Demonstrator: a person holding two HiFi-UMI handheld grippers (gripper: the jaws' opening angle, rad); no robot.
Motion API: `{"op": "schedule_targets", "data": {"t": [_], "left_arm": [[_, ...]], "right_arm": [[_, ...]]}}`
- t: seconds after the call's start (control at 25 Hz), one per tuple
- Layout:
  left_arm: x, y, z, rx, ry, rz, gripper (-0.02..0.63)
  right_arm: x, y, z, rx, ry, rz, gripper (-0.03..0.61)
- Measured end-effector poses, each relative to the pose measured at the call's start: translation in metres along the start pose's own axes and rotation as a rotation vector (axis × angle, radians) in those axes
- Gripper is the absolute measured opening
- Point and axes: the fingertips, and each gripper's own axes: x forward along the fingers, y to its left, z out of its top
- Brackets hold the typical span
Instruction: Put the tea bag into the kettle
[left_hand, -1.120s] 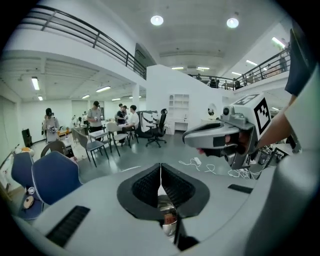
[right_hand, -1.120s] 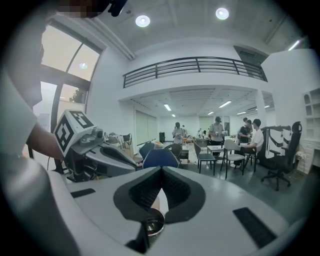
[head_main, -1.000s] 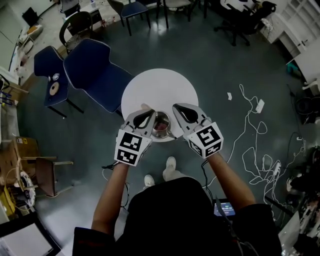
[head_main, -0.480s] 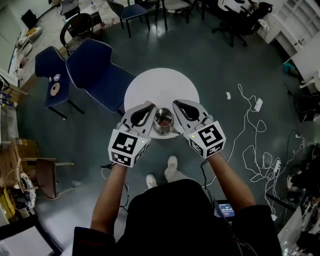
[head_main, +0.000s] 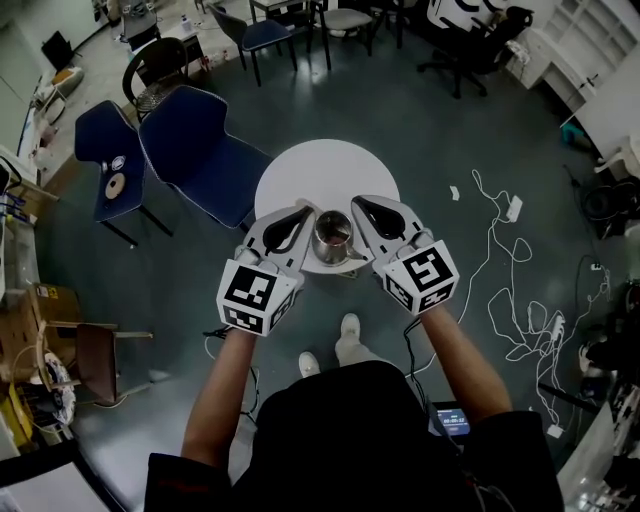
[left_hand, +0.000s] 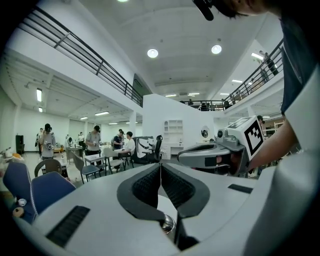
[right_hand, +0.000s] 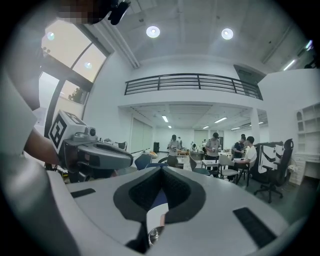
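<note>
A small metal kettle (head_main: 333, 236) stands open-topped near the front edge of the round white table (head_main: 325, 172). Its inside looks dark, and I cannot make out the tea bag in any view. My left gripper (head_main: 308, 210) is just left of the kettle and my right gripper (head_main: 358, 203) just right of it, both raised above the table. Both are shut, with nothing between the pads. In the left gripper view the jaws (left_hand: 160, 165) meet, with the kettle's rim (left_hand: 167, 223) showing below them. The right gripper view shows shut jaws (right_hand: 161, 167) and the kettle (right_hand: 155, 233) underneath.
Two blue chairs (head_main: 195, 150) stand against the table's left side. White cables (head_main: 500, 250) trail over the floor to the right. Office chairs and desks fill the back of the room, and people sit at tables far off (right_hand: 235, 157).
The left gripper has drawn back to the left off the kettle, so the kettle now shows whole between the two grippers. The right gripper has barely moved.
</note>
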Motion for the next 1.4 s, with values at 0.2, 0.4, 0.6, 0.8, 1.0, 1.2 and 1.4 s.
{"op": "schedule_targets", "data": {"t": [0.2, 0.4, 0.6, 0.8, 1.0, 1.2, 1.4], "left_arm": [[-0.026, -0.003, 0.013, 0.022, -0.026, 0.000, 0.018], [-0.053, -0.012, 0.020, 0.049, -0.051, -0.010, 0.018], [-0.078, -0.022, 0.021, 0.055, -0.062, -0.020, 0.018], [-0.105, -0.031, 0.018, 0.051, -0.071, -0.029, 0.018], [-0.123, -0.041, 0.015, 0.072, -0.061, -0.039, 0.018], [-0.133, -0.038, 0.018, 0.064, -0.065, -0.036, 0.018], [-0.130, -0.048, 0.023, 0.055, -0.081, -0.039, 0.018]], "right_arm": [[-0.012, 0.019, 0.017, -0.012, -0.028, -0.020, 0.018], [-0.024, 0.047, 0.027, -0.020, -0.054, -0.028, 0.018], [-0.034, 0.073, 0.031, -0.026, -0.061, -0.029, 0.018], [-0.045, 0.097, 0.032, -0.038, -0.062, -0.040, 0.018], [-0.054, 0.112, 0.035, -0.048, -0.070, -0.050, 0.018], [-0.058, 0.121, 0.043, -0.040, -0.088, -0.061, 0.018], [-0.068, 0.118, 0.043, -0.041, -0.084, -0.066, 0.018]]}}
